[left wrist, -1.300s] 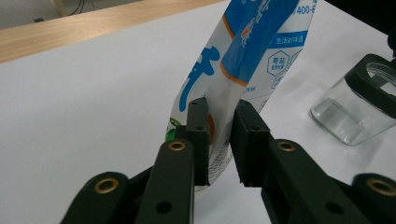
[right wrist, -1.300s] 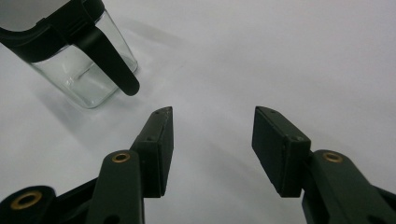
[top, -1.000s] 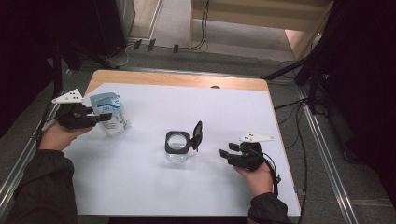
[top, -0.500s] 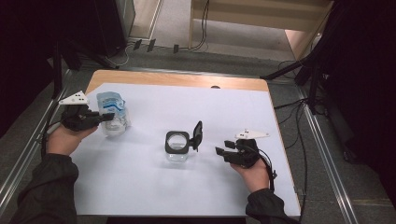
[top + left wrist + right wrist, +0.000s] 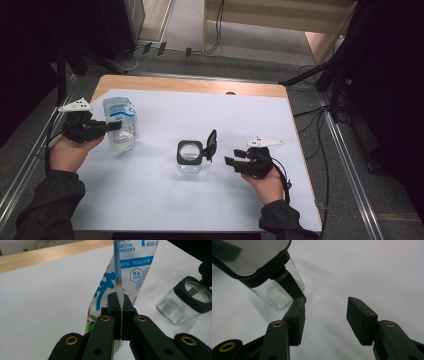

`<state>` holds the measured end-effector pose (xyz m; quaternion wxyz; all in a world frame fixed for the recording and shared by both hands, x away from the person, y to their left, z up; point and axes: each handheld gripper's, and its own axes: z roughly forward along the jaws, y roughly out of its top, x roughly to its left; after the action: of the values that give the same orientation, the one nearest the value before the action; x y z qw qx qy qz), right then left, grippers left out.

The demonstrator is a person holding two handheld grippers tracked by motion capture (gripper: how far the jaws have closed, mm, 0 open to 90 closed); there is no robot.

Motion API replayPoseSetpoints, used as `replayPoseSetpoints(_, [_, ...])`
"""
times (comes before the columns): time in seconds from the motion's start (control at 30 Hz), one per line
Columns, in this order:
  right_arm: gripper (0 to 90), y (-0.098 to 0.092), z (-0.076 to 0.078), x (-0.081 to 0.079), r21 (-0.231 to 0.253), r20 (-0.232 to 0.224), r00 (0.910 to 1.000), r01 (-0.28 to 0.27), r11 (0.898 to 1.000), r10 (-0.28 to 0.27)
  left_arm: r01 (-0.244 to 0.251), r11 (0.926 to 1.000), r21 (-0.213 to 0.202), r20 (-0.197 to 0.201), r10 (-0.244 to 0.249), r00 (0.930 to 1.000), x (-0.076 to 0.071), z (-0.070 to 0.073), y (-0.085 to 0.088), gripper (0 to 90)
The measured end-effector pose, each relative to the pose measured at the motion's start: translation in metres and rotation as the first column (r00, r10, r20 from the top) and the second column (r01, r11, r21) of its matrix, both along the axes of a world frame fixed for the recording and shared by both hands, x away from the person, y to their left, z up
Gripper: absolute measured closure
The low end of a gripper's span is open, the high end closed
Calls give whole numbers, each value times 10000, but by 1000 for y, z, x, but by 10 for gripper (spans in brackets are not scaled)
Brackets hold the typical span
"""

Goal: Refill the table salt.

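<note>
A white and blue printed pouch (image 5: 121, 121) stands at the table's left. My left gripper (image 5: 116, 126) is shut on the pouch's side seam; in the left gripper view the jaws (image 5: 119, 305) pinch the thin edge of the pouch (image 5: 130, 267). A clear glass jar (image 5: 189, 161) with a black square rim stands mid-table, its black flip lid (image 5: 212, 144) tipped up on the right. My right gripper (image 5: 231, 160) is open just right of the jar, low over the table. In the right gripper view the jar (image 5: 277, 293) is just beyond the left jaw, and nothing is between the pads.
A white sheet (image 5: 150, 205) covers most of the wooden table (image 5: 190, 86). The metal frame rails (image 5: 345, 165) run along both sides. Cables lie on the floor beyond the far edge.
My left gripper's jaws have closed on the pouch's edge, and the pouch has shifted slightly. My right gripper has edged a little left toward the jar.
</note>
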<state>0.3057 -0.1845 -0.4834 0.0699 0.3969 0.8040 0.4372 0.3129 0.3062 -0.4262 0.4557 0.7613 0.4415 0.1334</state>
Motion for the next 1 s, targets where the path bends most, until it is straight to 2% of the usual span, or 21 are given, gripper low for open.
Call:
replayPoseSetpoints(0.2, [535,3,9,-15,299,131,9999,-109,9995,105,230,9997,-71,180,-229,9996,-5,15,-12,900])
replayPoseSetpoints(0.27, [537,5,11,-22,325,249,9994,-254,9991,246,359,9993,-136,98,-358,9993,-6,18,-17,900])
replayPoseSetpoints(0.53, [558,11,16,-44,498,472,9958,-802,9955,779,826,9959,-382,-80,-829,9965,-3,21,-30,900])
replayPoseSetpoints(0.6, [568,15,17,-49,551,542,9939,-989,9936,960,901,9948,-471,-144,-908,9958,-2,23,-31,900])
replayPoseSetpoints(0.67, [566,20,19,-55,383,682,9915,-1136,9928,1108,927,9944,-505,-120,-935,9956,-1,24,-33,900])
replayPoseSetpoints(0.7, [567,23,20,-58,480,705,9908,-1192,9917,1156,956,9938,-574,-142,-965,9952,-1,24,-34,900])
replayPoseSetpoints(0.83, [603,32,24,-66,609,686,9878,-1441,9877,1399,1032,9932,-543,-93,-1038,9946,-2,26,-36,900])
replayPoseSetpoints(0.9, [606,41,26,-73,655,730,9819,-1798,9815,1750,1062,9940,-268,-81,-1065,9943,-3,27,-38,900])
replayPoseSetpoints(1.0, [606,51,27,-77,680,731,9768,-2061,9762,2012,1024,9945,-202,-203,-1028,9945,-4,27,-41,900])
